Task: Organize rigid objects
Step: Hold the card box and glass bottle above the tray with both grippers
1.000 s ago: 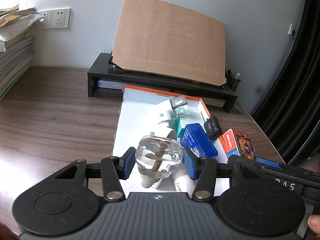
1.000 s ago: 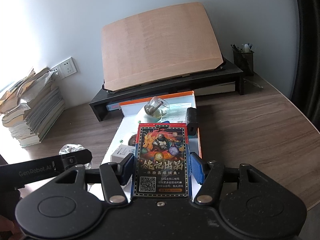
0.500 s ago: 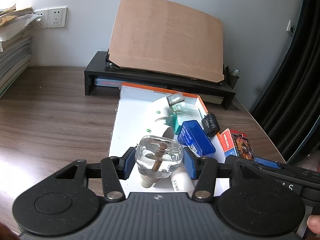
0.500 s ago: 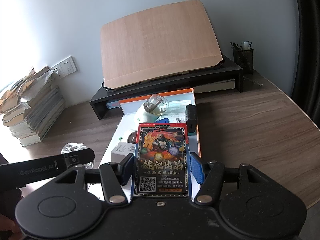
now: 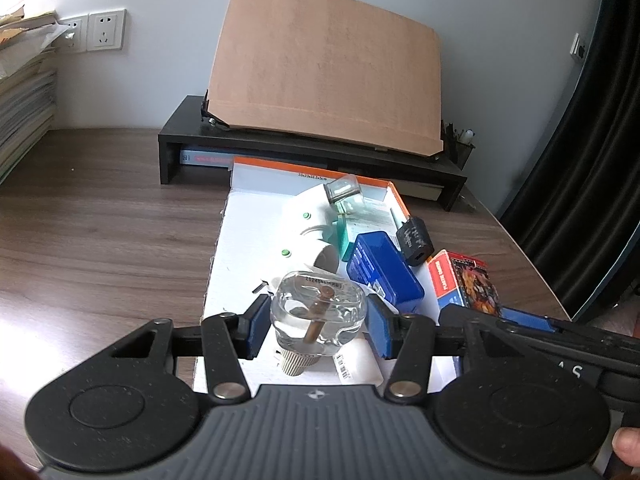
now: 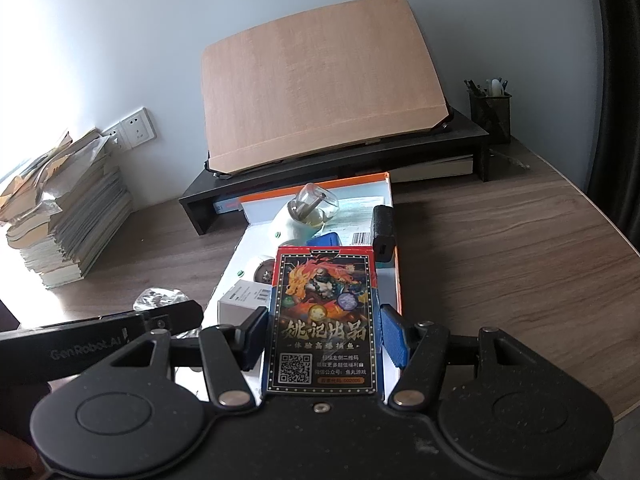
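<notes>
And here's the clear glass bottle point(image 5: 318, 318), stopper rod showing inside, ribbed cap toward the camera, gripped between the blue pads of the left gripper point(image 5: 316, 328), which pinch it at both sides above the near end of the white box point(image 5: 244, 264). Over on the right, the right gripper point(image 6: 324, 332) clamps the card box point(image 6: 325, 320), the dragon-printed face up toward the lens, pads tight on its two long edges, held over the near right part of that same white box. Inside the box, from the left wrist view: a white device with green dots point(image 5: 310, 226), a second small clear bottle point(image 5: 344, 192) leaning at the far end, a teal item point(image 5: 344, 236) beside it, a blue case point(image 5: 382, 268) lying diagonally, and a black adapter point(image 5: 414, 240) perched at the right rim. A small white carton point(image 6: 244, 294) sits near the left edge in the right wrist view, though how it rests is hard to judge behind the fingers. Outward now: the wooden desk point(image 5: 100, 240), a black monitor riser point(image 5: 312, 158) at the back carrying a tilted brown board point(image 5: 324, 80), a mesh pen holder point(image 6: 490, 114) at its right end, a stack of papers point(image 6: 68, 216) by the wall sockets point(image 5: 106, 30), and a dark curtain point(image 5: 592, 120) on the right.
</notes>
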The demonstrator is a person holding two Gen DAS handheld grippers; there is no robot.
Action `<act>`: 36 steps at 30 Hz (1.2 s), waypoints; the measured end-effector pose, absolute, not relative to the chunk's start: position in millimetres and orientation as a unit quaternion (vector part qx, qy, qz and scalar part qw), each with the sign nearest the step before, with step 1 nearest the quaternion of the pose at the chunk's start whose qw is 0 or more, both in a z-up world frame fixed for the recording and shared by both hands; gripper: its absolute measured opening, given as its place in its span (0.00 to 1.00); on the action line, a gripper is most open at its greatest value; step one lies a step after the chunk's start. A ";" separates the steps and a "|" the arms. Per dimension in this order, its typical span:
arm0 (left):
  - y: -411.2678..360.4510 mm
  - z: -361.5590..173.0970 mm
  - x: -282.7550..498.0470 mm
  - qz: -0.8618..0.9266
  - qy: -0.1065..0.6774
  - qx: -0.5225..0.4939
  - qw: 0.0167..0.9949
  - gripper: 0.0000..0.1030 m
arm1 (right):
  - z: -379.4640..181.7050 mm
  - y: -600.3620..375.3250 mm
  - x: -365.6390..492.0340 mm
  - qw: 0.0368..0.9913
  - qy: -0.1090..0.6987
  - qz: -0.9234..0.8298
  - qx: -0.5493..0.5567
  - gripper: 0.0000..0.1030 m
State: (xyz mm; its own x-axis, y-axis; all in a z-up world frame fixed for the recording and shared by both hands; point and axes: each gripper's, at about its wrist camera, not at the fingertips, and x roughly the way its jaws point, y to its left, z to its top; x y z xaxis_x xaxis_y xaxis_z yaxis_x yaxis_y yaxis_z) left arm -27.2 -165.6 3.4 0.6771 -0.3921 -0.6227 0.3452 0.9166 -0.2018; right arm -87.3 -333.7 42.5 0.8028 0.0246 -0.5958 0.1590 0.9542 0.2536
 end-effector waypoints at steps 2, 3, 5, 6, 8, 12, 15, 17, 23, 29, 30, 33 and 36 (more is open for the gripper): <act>-166.1 3.0 -26.9 -0.201 0.348 -0.034 0.915 0.50 | 42.3 -334.0 -85.3 0.938 0.313 -0.035 0.147 0.69; -166.2 2.9 -26.8 -0.200 0.349 -0.034 0.915 0.50 | 42.0 -333.9 -84.8 0.937 0.314 -0.035 0.147 0.69; -166.4 2.4 -26.5 -0.200 0.349 -0.034 0.915 0.50 | 41.4 -334.0 -84.2 0.937 0.314 -0.035 0.148 0.69; -166.6 2.3 -26.4 -0.199 0.350 -0.034 0.915 0.50 | 41.4 -334.2 -83.4 0.937 0.315 -0.035 0.148 0.69; -166.9 2.0 -26.3 -0.199 0.351 -0.034 0.914 0.50 | 41.2 -334.7 -82.7 0.937 0.315 -0.035 0.149 0.69; -167.3 1.7 -26.1 -0.199 0.351 -0.034 0.914 0.50 | 40.7 -334.3 -82.0 0.936 0.316 -0.035 0.149 0.69; -167.3 1.4 -26.0 -0.199 0.351 -0.034 0.914 0.50 | 40.5 -334.1 -81.9 0.936 0.316 -0.035 0.150 0.69; -167.3 1.3 -26.0 -0.199 0.351 -0.034 0.914 0.50 | 40.5 -334.2 -81.7 0.936 0.316 -0.035 0.149 0.69; -167.4 0.0 -25.9 -0.199 0.353 -0.034 0.914 0.50 | 39.8 -333.9 -81.6 0.936 0.317 -0.035 0.149 0.69; -167.1 -1.2 -26.0 -0.199 0.353 -0.033 0.914 0.50 | 39.6 -333.7 -81.3 0.936 0.317 -0.035 0.149 0.69; -166.9 -1.1 -25.9 -0.199 0.353 -0.034 0.914 0.50 | 39.7 -333.7 -81.1 0.936 0.318 -0.035 0.149 0.69; -166.8 -1.1 -25.6 -0.199 0.354 -0.034 0.913 0.50 | 39.1 -332.7 -80.5 0.935 0.318 -0.036 0.149 0.69; -165.8 -1.1 -24.8 -0.199 0.355 -0.035 0.913 0.50 | 38.7 -332.1 -80.1 0.935 0.319 -0.035 0.150 0.69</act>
